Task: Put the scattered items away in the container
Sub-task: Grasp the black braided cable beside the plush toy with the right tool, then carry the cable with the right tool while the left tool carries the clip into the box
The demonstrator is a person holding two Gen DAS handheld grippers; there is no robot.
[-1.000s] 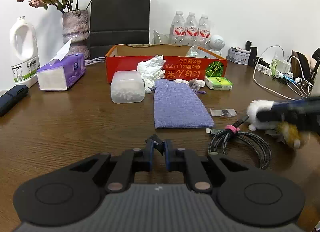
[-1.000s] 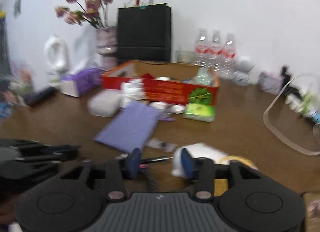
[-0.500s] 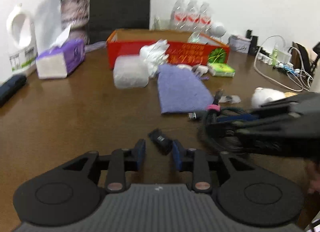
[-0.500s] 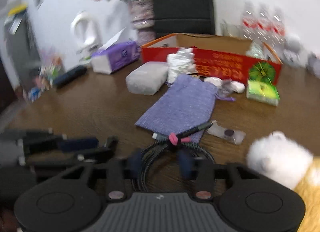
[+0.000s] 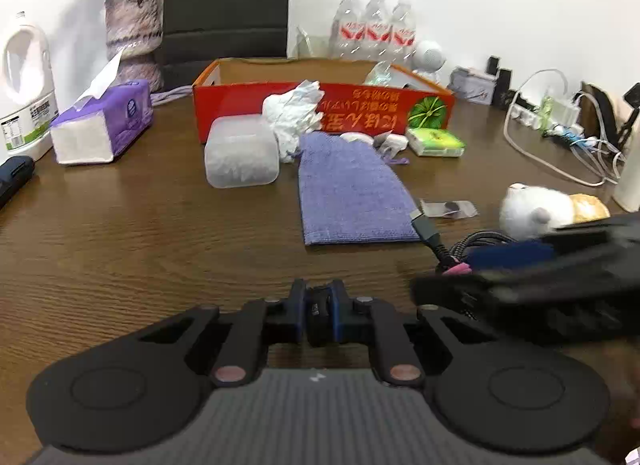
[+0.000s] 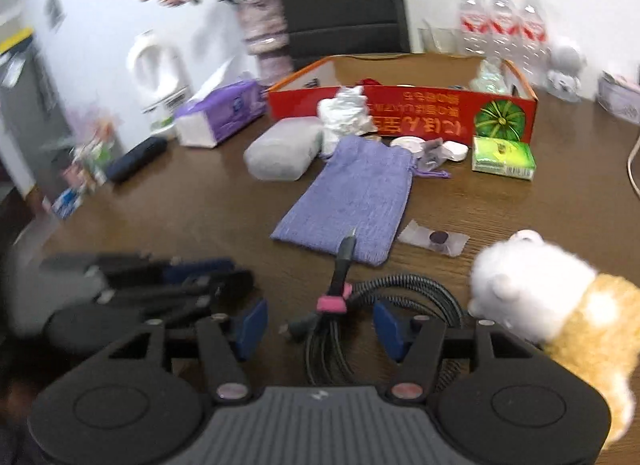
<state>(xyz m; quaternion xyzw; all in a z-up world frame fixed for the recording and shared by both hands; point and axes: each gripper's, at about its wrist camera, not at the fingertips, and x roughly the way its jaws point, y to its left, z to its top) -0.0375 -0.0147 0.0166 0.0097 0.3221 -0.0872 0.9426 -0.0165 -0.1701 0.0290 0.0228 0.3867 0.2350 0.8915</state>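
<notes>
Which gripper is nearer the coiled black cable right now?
Right. The right gripper straddles the coiled black cable, jaws opening, pads clear of it. The left gripper, closing on a small black item, sits to the cable's left.

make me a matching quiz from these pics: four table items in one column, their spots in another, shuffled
1. coiled black braided cable
2. flat purple cloth pouch
3. small black clip
4. green rectangular packet

a. by the red cardboard box's melon picture
b. between the opening right tongs
c. pinched in the left tongs
d. mid-table, before the box

Pairs: 1-b, 2-d, 3-c, 4-a
</notes>
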